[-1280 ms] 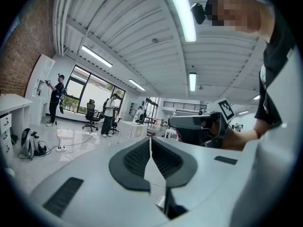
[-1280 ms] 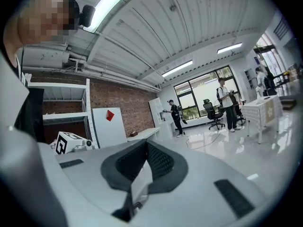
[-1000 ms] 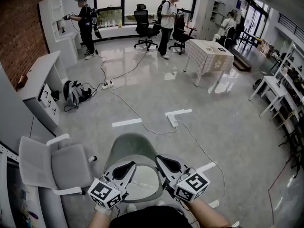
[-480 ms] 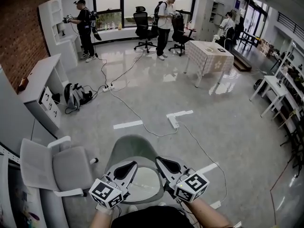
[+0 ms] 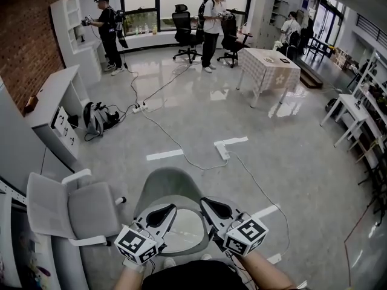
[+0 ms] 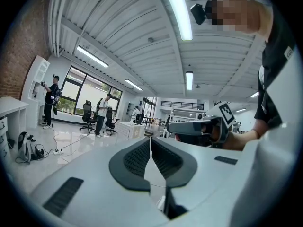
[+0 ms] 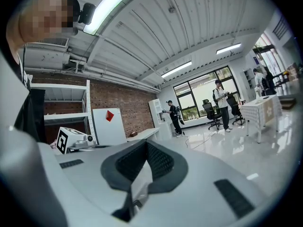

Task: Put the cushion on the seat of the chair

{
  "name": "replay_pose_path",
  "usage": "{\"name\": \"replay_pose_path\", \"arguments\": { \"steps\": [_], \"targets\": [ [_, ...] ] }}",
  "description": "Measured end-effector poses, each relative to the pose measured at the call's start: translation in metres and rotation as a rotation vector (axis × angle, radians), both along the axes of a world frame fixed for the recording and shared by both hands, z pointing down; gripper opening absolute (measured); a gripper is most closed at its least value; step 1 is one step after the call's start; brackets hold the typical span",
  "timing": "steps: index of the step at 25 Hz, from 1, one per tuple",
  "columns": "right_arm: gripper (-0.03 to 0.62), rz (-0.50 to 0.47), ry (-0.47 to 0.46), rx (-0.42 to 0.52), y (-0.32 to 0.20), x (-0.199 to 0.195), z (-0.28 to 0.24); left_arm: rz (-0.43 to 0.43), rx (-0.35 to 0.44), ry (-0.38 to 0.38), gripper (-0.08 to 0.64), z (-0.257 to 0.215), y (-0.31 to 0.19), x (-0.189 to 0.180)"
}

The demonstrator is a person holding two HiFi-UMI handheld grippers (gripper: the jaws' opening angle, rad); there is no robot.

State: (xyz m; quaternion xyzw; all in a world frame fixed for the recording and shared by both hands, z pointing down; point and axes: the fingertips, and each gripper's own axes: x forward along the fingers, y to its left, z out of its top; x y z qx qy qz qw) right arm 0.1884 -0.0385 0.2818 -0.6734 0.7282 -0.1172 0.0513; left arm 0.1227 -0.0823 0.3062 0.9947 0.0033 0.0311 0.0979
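Note:
A grey-green shell chair (image 5: pixel 169 186) stands right below me, with a paler oval pad (image 5: pixel 181 231) lying in its seat; I cannot tell whether that is the cushion. My left gripper (image 5: pixel 173 208) and right gripper (image 5: pixel 203 200) hover side by side just above the seat, close to my body. Both point level and are shut with nothing between the jaws. In the left gripper view the left gripper (image 6: pixel 150 139) shows its pads meeting, and the right gripper (image 6: pixel 199 129) is beside it. The right gripper view shows the right gripper (image 7: pixel 146 143) with its pads together.
A grey office chair (image 5: pixel 75 213) with white armrests stands at the left, beside a white desk (image 5: pixel 51 95). Cables and a power strip (image 5: pixel 221 153) cross the shiny floor. A clothed table (image 5: pixel 269 65), black office chairs (image 5: pixel 184 32) and several people are at the far end.
Both grippers have stayed where they were. Only the people at the far end have shifted slightly.

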Motion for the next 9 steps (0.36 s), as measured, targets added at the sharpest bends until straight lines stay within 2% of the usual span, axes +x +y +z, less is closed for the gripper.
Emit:
{"name": "replay_pose_path", "arguments": {
  "steps": [9],
  "targets": [
    [0.008, 0.001, -0.024, -0.005, 0.0105, 0.0076, 0.0057, -0.012, -0.001, -0.001, 0.015, 0.0008, 0.0084, 0.0033]
  ]
}}
